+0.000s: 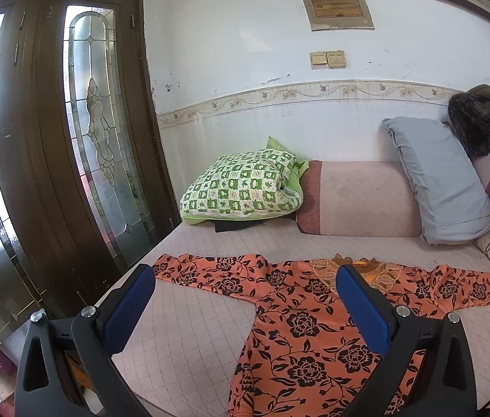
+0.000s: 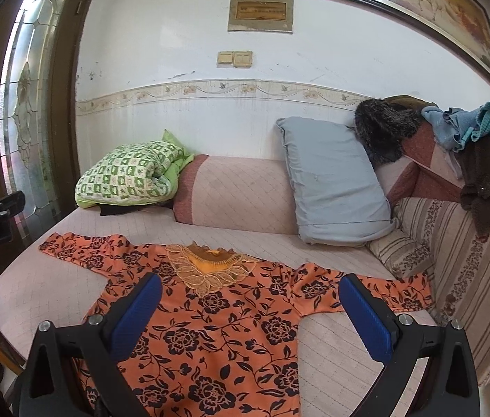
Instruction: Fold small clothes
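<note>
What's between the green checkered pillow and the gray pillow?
A pink quilted bolster cushion lies between the green checkered pillow and the gray pillow, clearest in the right wrist view.

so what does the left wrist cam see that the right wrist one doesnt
Only the left wrist view shows the full wooden glass-panel doors. Only the right wrist view shows the whole framed painting and the blue cloth heaped on the sofa back. Both show the orange floral top spread flat on the sofa seat, the green checked pillow, the grey pillow, and an open gripper holding nothing: left, right.
</note>
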`<state>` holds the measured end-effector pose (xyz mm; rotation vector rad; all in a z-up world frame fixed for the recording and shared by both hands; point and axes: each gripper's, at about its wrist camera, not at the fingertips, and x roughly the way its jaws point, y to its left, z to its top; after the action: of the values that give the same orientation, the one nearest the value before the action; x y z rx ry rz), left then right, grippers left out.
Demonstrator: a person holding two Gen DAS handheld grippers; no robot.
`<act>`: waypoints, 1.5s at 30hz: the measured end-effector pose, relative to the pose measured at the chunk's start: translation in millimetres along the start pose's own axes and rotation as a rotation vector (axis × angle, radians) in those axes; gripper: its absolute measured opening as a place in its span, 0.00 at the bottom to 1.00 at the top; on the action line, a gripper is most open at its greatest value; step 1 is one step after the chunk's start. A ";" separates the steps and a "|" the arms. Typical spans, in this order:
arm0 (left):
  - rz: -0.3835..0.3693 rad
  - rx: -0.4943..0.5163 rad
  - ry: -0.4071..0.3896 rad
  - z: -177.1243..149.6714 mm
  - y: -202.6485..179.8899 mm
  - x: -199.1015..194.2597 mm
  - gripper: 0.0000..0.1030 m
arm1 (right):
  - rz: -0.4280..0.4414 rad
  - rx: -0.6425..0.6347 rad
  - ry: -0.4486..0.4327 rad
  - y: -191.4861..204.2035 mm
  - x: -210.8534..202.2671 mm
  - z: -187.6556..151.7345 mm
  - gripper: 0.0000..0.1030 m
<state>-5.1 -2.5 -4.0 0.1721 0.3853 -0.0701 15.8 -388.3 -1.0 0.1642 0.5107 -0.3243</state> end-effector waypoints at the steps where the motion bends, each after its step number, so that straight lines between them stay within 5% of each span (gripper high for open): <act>1: -0.001 0.003 0.000 0.0 -1.0 -0.2 1.00 | -0.003 0.001 0.000 -0.9 0.1 0.0 1.00; 45: -0.044 0.052 0.078 -13.1 -28.2 34.9 1.00 | -0.045 0.027 0.091 -13.4 42.8 -11.3 1.00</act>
<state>19.5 -29.1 -33.6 0.2181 0.4649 -0.1175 41.3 -409.5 -33.2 0.1939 0.6007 -0.3694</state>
